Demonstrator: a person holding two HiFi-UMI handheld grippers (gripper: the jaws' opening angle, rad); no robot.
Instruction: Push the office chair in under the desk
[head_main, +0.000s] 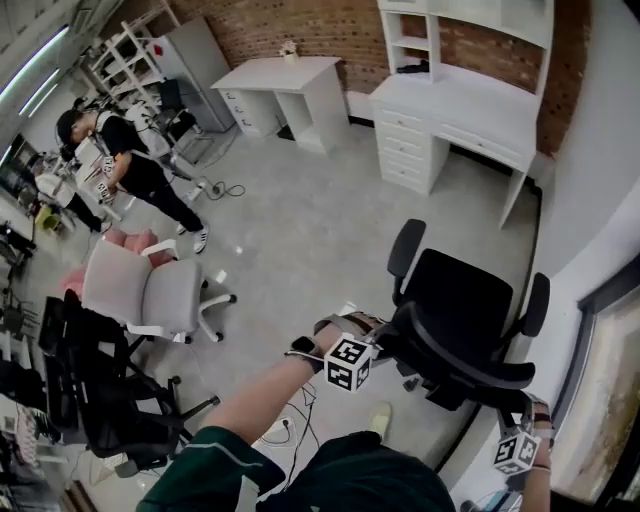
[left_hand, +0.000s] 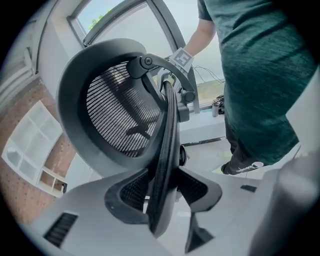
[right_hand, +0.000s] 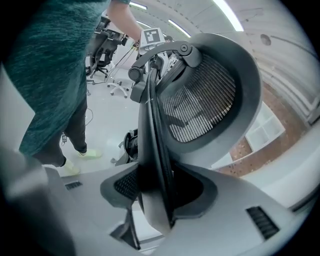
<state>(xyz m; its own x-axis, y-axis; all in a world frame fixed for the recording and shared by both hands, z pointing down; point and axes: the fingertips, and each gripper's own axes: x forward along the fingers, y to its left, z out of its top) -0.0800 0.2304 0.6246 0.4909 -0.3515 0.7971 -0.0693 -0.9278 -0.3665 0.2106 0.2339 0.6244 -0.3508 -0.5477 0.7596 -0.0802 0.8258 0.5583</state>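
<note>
The black mesh office chair (head_main: 460, 310) stands on the grey floor, its seat facing the white desk with drawers and a hutch (head_main: 470, 105) a good way off at the back right. I stand behind the chair. My left gripper (head_main: 378, 345) is shut on the left edge of the backrest (left_hand: 115, 105), and its pads (left_hand: 132, 192) squeeze the rim. My right gripper (head_main: 520, 410) is shut on the right edge of the backrest (right_hand: 205, 100), with the rim held between its pads (right_hand: 192, 190). Each gripper view shows the other gripper's marker cube (left_hand: 182, 59) (right_hand: 151, 36) across the backrest.
A pale grey office chair (head_main: 150, 290) and a black chair (head_main: 100, 390) stand at the left. A person in black (head_main: 135, 165) bends over beyond them. A second white desk (head_main: 280, 80) is against the brick wall. Cables (head_main: 290, 420) lie near my feet, and a wall runs close on the right.
</note>
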